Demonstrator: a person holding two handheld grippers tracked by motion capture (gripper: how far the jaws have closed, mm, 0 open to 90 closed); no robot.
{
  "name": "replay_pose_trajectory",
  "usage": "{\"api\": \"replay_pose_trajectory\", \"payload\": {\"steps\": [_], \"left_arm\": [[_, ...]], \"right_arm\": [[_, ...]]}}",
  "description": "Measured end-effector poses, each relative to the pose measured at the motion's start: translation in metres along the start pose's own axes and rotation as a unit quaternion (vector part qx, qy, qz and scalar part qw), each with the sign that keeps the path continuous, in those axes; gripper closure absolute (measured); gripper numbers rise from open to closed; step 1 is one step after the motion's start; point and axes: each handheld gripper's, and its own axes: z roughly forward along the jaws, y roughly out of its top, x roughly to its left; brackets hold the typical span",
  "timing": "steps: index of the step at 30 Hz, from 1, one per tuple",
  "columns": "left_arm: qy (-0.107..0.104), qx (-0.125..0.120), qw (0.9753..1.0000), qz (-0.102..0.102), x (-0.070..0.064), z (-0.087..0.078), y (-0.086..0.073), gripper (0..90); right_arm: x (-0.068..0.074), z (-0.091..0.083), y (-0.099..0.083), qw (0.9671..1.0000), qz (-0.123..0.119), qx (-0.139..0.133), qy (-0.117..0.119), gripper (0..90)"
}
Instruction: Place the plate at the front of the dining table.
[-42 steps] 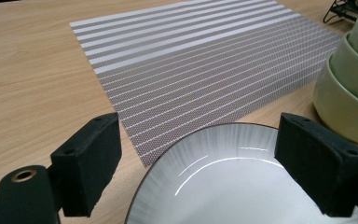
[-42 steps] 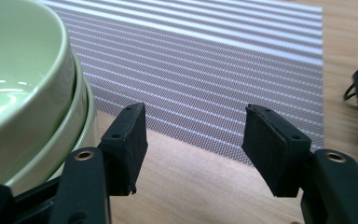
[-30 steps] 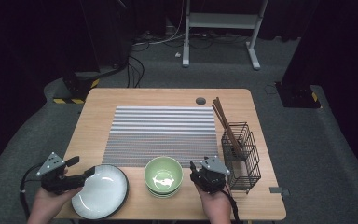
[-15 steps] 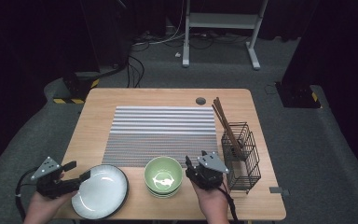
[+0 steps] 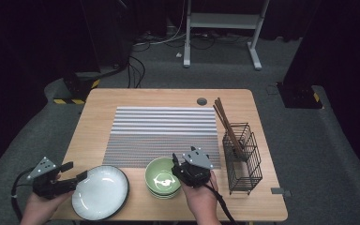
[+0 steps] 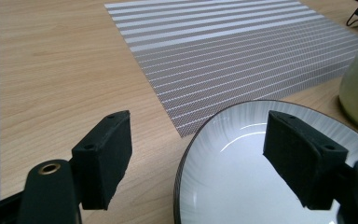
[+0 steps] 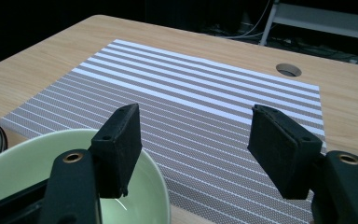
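Between the spread jaws of the left gripper sits the near rim of the white plate: one pad hangs over the bare wood to the plate's left, the other over the plate's ribbed inside, and neither pad touches it. The right gripper is just as wide open, one pad over the inside of the green bowl, the other out over the striped mat, so the bowl's right wall lies in the gap, ungripped.

Compared with a second ago, the left gripper has dropped back toward the table's near left corner and now lines up on the plate's left edge, while the right gripper has crept in against the bowl's right side. Both moves look like the final approach to a two-handed pickup; closing is probably next.

From the high view, plate and bowl sit side by side at the near edge, in front of the mat, with a wire basket of chopsticks at the right. The bowl there looks like a stack of two, which neither gripper view reveals. Only the gripper views settle that the jaws straddle the rims without contact.
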Motion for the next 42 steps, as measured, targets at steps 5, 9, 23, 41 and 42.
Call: {"api": "replay_pose_trajectory", "payload": {"steps": [5, 9, 23, 41, 42], "left_arm": [[-0.002, 0.005, 0.9999, -0.012, 0.003, 0.001, -0.002, 24.1], [-0.021, 0.008, 0.9996, -0.017, 0.005, 0.000, -0.003, 28.4], [-0.006, 0.016, 0.9998, -0.013, 0.006, -0.003, -0.006, 30.2], [0.002, 0.020, 0.9993, -0.032, 0.012, -0.009, -0.012, 31.2], [0.002, 0.020, 0.9993, -0.032, 0.012, -0.009, -0.012, 30.9]], "right_arm": [[0.005, 0.001, 0.004, 1.0000, 0.003, -0.003, 0.005, 33.3], [0.015, 0.002, 0.007, 0.9998, 0.011, -0.006, 0.012, 34.2], [0.047, 0.007, 0.012, 0.9992, -0.004, -0.004, 0.040, 35.6], [0.093, 0.010, 0.012, 0.9948, -0.028, 0.004, 0.097, 41.1], [0.093, 0.010, 0.012, 0.9948, -0.028, 0.004, 0.097, 41.1]]}}
